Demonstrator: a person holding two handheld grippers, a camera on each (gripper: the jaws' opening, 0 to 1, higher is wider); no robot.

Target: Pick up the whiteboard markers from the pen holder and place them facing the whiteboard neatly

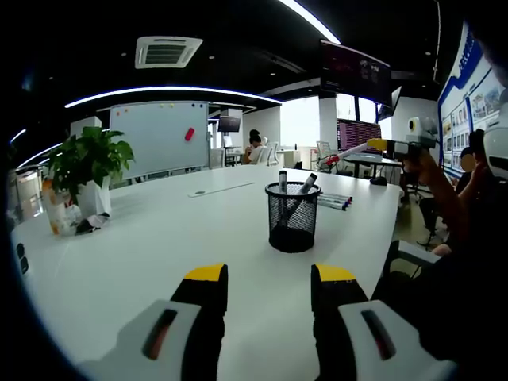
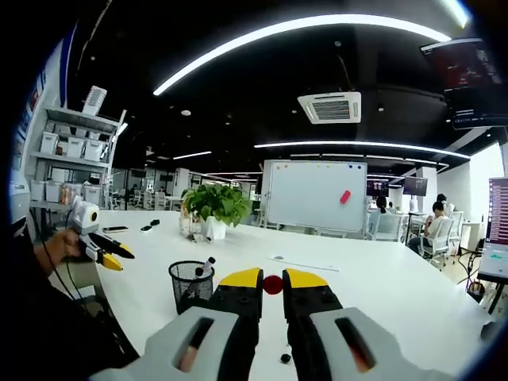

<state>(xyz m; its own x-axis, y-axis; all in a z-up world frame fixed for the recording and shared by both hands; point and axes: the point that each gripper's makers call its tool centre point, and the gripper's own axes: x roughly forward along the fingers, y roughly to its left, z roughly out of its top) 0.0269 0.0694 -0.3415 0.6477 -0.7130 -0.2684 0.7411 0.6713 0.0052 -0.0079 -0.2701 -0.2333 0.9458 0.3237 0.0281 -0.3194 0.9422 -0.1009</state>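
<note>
Jaws of the right gripper (image 2: 272,280) pinch a red-capped marker (image 2: 273,284) above the white table (image 2: 381,278). The left gripper (image 1: 270,278) gapes empty before the mesh pen holder (image 1: 292,216), where two markers (image 1: 283,182) stand, others (image 1: 335,201) lying beyond; whiteboard (image 1: 160,136) behind.

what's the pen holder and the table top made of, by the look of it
The pen holder looks like black wire mesh, likely metal: markers show through its fine grid, and the finish is matte. The table has a smooth white top with a soft sheen, probably laminate or painted board; the pictures cannot settle which.
</note>
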